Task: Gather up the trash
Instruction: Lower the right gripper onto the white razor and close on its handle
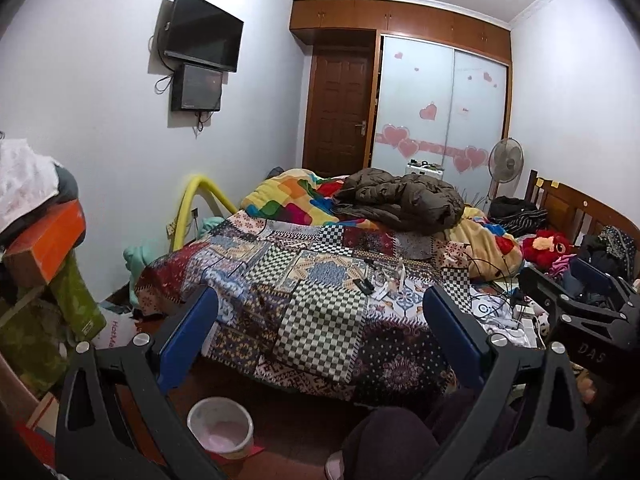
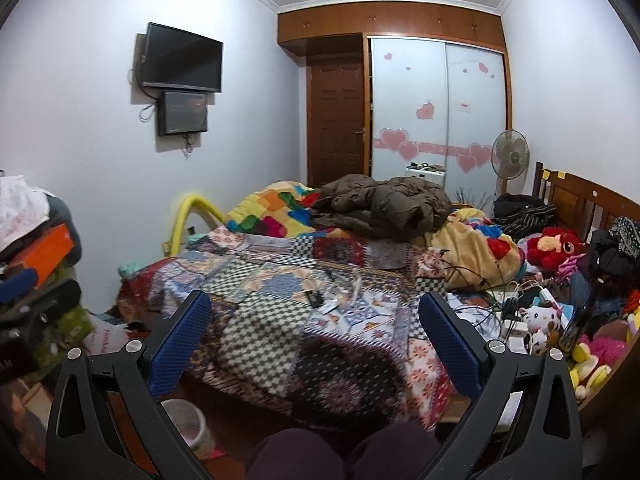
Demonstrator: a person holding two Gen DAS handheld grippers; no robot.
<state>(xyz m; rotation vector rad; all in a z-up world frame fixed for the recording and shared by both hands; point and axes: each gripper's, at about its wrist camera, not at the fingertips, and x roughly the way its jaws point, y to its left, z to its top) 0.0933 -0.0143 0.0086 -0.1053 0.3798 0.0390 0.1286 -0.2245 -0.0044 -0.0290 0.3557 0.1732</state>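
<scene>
— Where any writing can be read, what does it say?

— "DAS" in pale letters on the black body of the right claw (image 1: 576,280), seen from the left wrist view. A white bag (image 1: 116,330) on the floor by the bed shows red letters, "Hot" and something more I cannot make out.

— And the claws?

— Both stand wide apart with nothing between the blue pads. The left claw (image 1: 320,312) and the right one (image 2: 316,316) hang above the near end of the bed (image 1: 320,320).

— Where is the trash?

— Small scraps and wrappers (image 1: 386,284) lie on the patchwork bedspread, just beside a small dark object (image 1: 364,286). A pale bin (image 1: 220,426) with a pink liner stands on the floor at the foot of the bed, well apart from them.

— The room?

— White walls, a wall-mounted television (image 1: 204,30) with a smaller screen (image 1: 197,87) under it, a brown door (image 1: 340,114), a wardrobe (image 1: 440,108) with pink heart stickers, a standing fan (image 1: 506,160). A brown jacket (image 1: 400,200) is heaped on a colourful quilt (image 1: 280,198), with a red plush toy (image 1: 546,246) near the headboard.
</scene>
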